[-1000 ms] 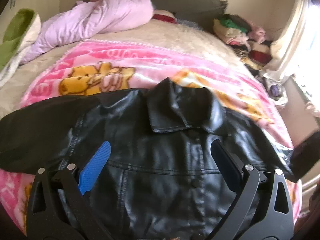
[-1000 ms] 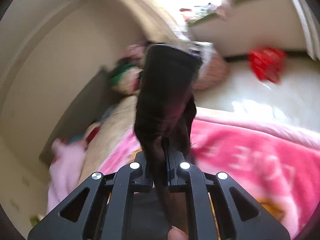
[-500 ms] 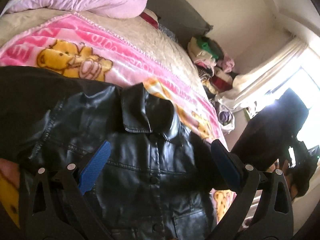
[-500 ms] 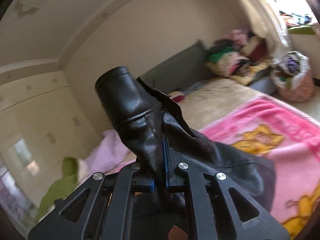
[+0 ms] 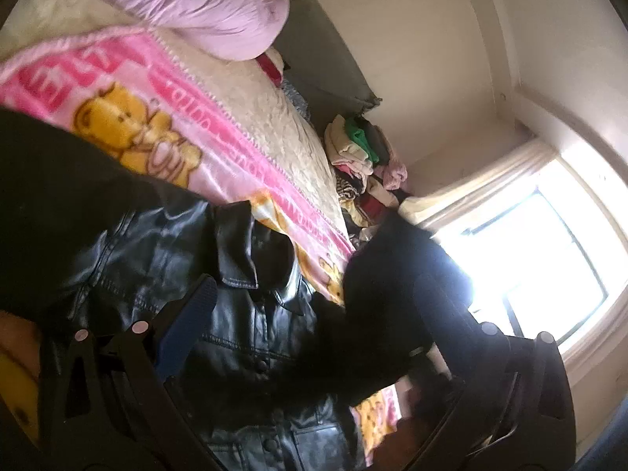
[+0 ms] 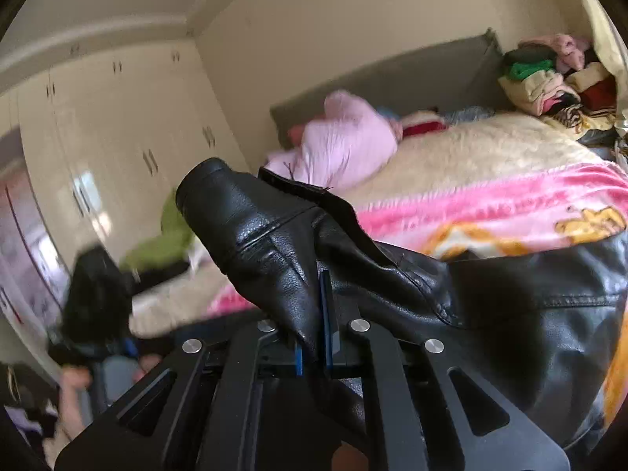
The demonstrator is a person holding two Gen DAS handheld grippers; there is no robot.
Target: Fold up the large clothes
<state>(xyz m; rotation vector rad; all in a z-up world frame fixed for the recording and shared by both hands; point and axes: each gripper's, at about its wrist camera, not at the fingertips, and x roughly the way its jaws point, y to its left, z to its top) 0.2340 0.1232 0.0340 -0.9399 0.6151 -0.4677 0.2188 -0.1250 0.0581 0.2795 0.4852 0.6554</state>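
The right gripper (image 6: 314,325) is clamped tight on a sleeve (image 6: 251,235) of the black leather jacket (image 5: 251,333), the cuff standing up just beyond its 2 blue pads. The left gripper (image 5: 314,337) hangs wide apart over the jacket's buttoned front with nothing between its fingers; its right finger is lost in dark shadow. The jacket lies on a pink bear blanket (image 5: 165,117). Farther off are a lilac duvet (image 6: 345,137) and a heap of clothes (image 6: 549,78). The wardrobe (image 6: 117,137) on the left is blurred.
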